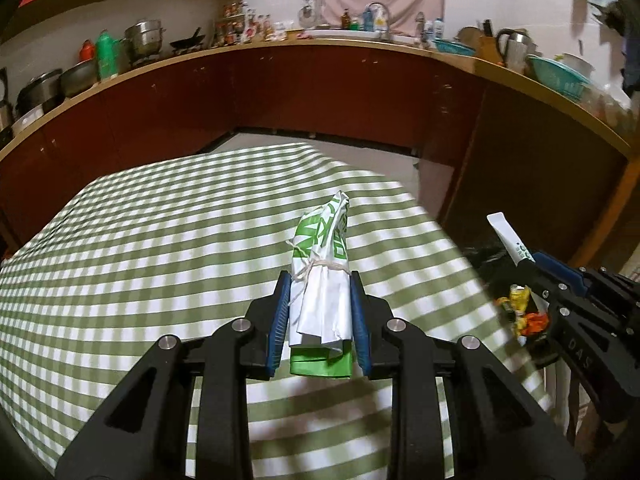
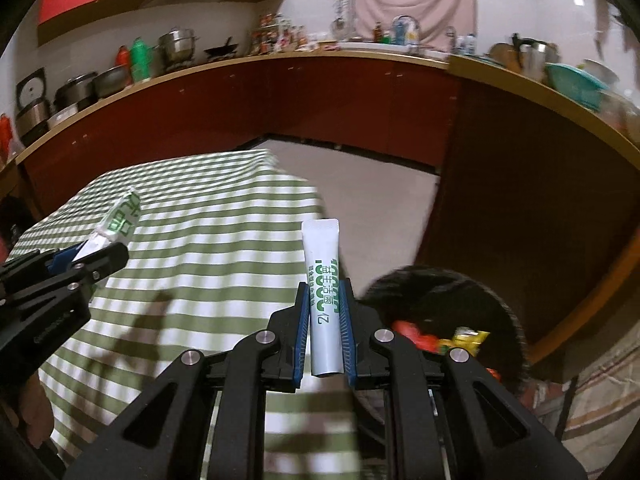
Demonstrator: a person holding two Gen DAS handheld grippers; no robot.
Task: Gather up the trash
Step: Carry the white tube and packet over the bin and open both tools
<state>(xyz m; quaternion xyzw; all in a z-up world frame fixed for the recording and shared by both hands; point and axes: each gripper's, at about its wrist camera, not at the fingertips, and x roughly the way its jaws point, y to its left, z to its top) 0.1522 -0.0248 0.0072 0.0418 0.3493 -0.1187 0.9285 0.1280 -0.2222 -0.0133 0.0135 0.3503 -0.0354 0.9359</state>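
My left gripper (image 1: 320, 284) is shut on a white and green paper bundle tied with string (image 1: 324, 264), held above the green checked table (image 1: 160, 248). My right gripper (image 2: 325, 292) is shut on a white tube with green print (image 2: 322, 276), held at the table's right edge beside a black trash bin (image 2: 492, 296). The bin holds red and yellow wrappers (image 2: 440, 338). In the left wrist view the right gripper (image 1: 532, 264) with the tube (image 1: 508, 240) sits at the right over the bin. In the right wrist view the left gripper (image 2: 100, 252) with the bundle (image 2: 120, 220) sits at the left.
A curved kitchen counter with dark red cabinets (image 1: 320, 92) runs behind the table, loaded with pots, bottles and basins. Bare floor (image 2: 380, 200) lies between the table and the cabinets. The bin stands off the table's right side.
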